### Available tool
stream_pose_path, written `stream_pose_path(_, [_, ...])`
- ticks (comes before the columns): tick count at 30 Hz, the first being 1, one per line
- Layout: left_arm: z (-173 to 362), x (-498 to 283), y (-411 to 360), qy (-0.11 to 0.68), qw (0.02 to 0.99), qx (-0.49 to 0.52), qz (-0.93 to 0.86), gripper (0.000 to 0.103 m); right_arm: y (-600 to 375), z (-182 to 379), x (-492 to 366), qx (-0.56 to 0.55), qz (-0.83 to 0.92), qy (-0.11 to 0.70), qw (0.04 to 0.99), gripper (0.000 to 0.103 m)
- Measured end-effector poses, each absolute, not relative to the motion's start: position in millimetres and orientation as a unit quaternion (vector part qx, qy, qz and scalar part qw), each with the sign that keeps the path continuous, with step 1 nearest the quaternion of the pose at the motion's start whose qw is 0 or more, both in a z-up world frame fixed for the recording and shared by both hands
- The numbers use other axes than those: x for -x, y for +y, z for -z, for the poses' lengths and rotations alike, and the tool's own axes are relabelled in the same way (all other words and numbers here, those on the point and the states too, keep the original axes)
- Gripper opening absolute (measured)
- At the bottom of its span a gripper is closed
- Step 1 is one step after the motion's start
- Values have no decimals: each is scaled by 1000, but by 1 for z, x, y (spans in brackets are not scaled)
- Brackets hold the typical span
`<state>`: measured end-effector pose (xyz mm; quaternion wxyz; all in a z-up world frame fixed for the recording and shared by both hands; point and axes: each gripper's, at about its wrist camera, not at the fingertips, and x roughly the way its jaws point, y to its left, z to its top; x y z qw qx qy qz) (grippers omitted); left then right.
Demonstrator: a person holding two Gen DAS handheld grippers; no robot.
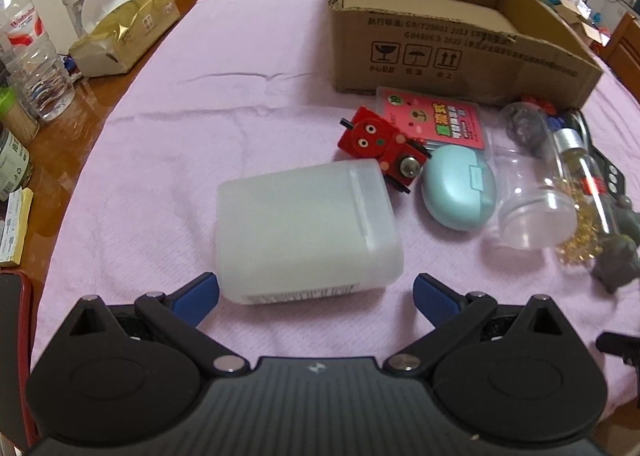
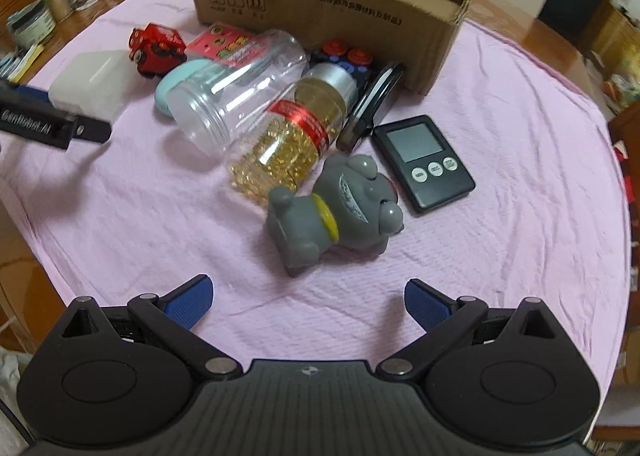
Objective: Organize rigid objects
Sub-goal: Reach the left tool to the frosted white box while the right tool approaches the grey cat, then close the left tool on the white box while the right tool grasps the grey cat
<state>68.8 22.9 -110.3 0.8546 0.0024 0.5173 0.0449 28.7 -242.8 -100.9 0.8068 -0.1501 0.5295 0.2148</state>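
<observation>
My left gripper is open, its blue pads on either side of the near end of a frosted white plastic box lying on the pink cloth. Behind it lie a red toy robot, a pink card pack, a teal oval case and a clear empty jar. My right gripper is open and empty, just short of a grey toy dog. Beyond the dog lie a bottle of gold flakes, the clear jar, a black timer and the white box.
An open cardboard box stands at the back of the cloth; it also shows in the right wrist view. A gold tissue pack, water bottle and jars line the left table edge. The left gripper's body shows at left in the right wrist view.
</observation>
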Motion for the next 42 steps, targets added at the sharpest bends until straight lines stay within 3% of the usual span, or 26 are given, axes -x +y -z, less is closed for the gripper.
stream_pose_path(12, [108, -92, 23, 514, 856, -3, -66, 102, -243, 105, -38, 179, -258, 535, 784, 103])
stream_pose_path(20, [109, -93, 32, 514, 855, 28, -58, 84, -240, 103, -40, 191, -271, 529, 782, 103])
stream_pose_path(29, [109, -93, 35, 514, 856, 20, -46, 84, -235, 94, -60, 213, -303, 490, 789, 103])
stream_pose_path(42, [109, -94, 38, 521, 852, 21, -39, 83, -223, 101, -48, 212, -329, 523, 757, 103])
